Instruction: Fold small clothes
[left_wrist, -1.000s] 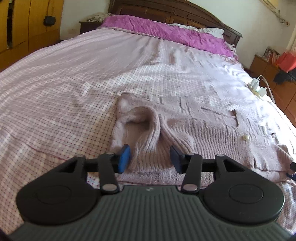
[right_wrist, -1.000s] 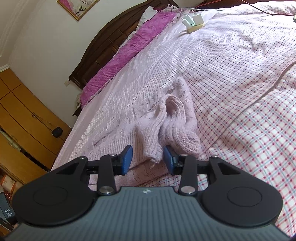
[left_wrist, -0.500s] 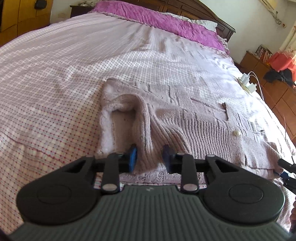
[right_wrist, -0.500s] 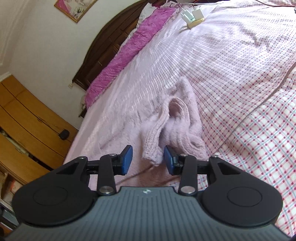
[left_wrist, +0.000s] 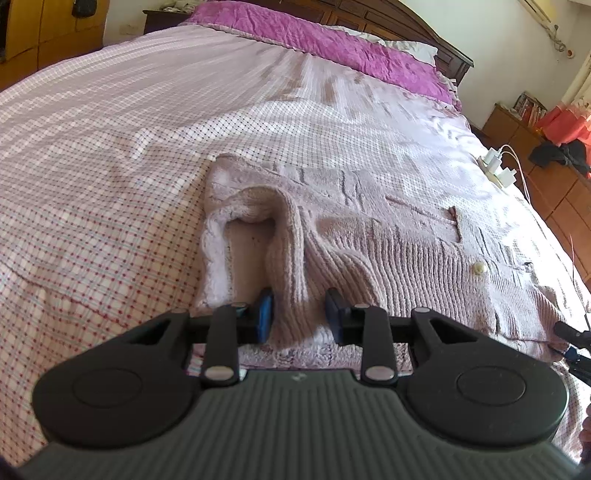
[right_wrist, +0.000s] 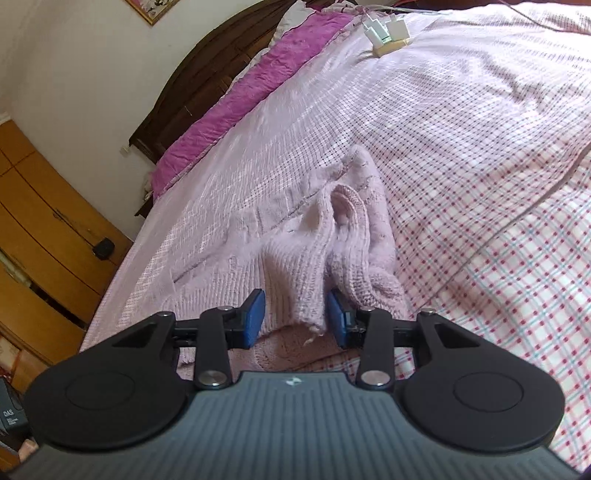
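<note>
A pale pink knitted sweater (left_wrist: 369, 236) lies spread on the checked bedsheet (left_wrist: 92, 184), with a round button (left_wrist: 479, 266) near its right part. At the sweater's near left end a ribbed fold stands up. My left gripper (left_wrist: 299, 314) is shut on that fold, both blue pads pressing its sides. In the right wrist view the same sweater (right_wrist: 306, 243) shows bunched ribbed folds. Its frayed near edge hangs between the pads of my right gripper (right_wrist: 295, 321), whose jaws are closing and do not visibly pinch it.
A purple pillow cover (left_wrist: 332, 40) lies against the dark wooden headboard (right_wrist: 207, 74). A power strip with white chargers (left_wrist: 498, 166) rests on the bed's far right side. Wooden drawers (left_wrist: 554, 192) stand right of the bed, a wooden wardrobe (right_wrist: 44, 229) left of it.
My left jaws have narrowed from wide apart onto the ribbed fold, and the left view has come closer to the sweater. The right jaws have narrowed slightly around the edge.
</note>
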